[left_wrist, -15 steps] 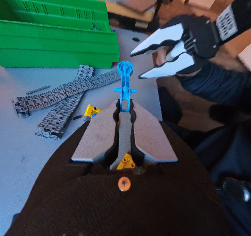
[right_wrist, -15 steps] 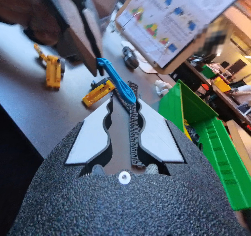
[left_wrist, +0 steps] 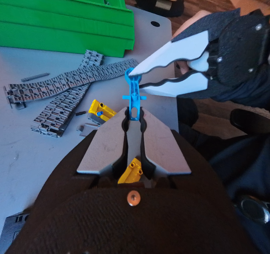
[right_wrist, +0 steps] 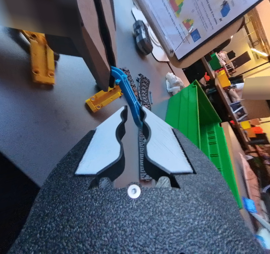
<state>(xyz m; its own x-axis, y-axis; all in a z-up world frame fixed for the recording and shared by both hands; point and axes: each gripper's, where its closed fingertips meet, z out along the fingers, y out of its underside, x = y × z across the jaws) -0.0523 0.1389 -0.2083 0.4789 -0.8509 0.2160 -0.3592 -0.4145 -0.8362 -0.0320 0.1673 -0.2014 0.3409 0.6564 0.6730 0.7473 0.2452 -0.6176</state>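
Observation:
My left gripper (left_wrist: 134,109) is shut on the lower end of a slim blue plastic piece (left_wrist: 133,94) and holds it upright above the grey table (left_wrist: 21,151). My right gripper (left_wrist: 135,80) comes in from the right, open, with its white fingertips on either side of the piece's ring-shaped top end. In the right wrist view the blue piece (right_wrist: 128,94) runs between my right gripper's (right_wrist: 133,109) fingers and lies against the right one. The left gripper (right_wrist: 109,84) grips its far end there.
A green bin (left_wrist: 65,27) stands at the table's back. Grey track strips (left_wrist: 65,80) and a yellow block (left_wrist: 100,110) lie below the grippers, and another yellow block (right_wrist: 42,65) lies further off. The table edge (left_wrist: 173,86) and a person's dark clothing are on the right. A board with printed sheets (right_wrist: 197,12) leans behind. My two grippers' fingertips are within a few centimetres of each other. About 10 cm separates my left fingertips from the yellow block (right_wrist: 42,65).
My right gripper has moved in to the blue piece; its open tips now straddle the top end. My left gripper still holds the piece in much the same place.

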